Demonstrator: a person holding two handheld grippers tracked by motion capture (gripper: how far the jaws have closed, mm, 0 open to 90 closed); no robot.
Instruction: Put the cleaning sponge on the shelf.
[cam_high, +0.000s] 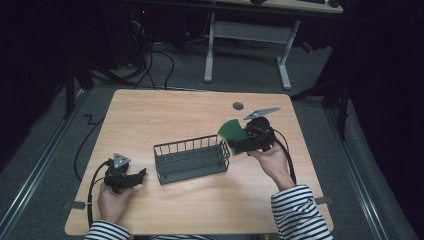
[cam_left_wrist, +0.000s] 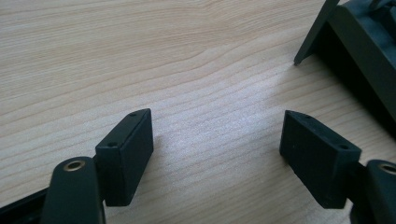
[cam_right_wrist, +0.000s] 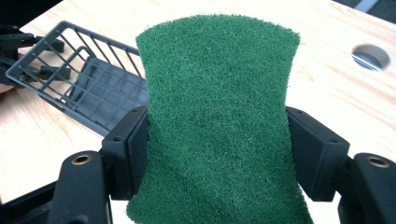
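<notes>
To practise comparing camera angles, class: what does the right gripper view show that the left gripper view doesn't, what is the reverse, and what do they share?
The right gripper view alone shows a green scouring pad squeezed between the right gripper jaws, plus a round hole in the table. The left gripper view alone shows the left gripper with jaws wide apart and bare wood between them. Both share the wooden table and the dark wire basket.

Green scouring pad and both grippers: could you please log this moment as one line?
right gripper: shut on green scouring pad, raised beside wire basket | left gripper: open, empty, low over table
</notes>
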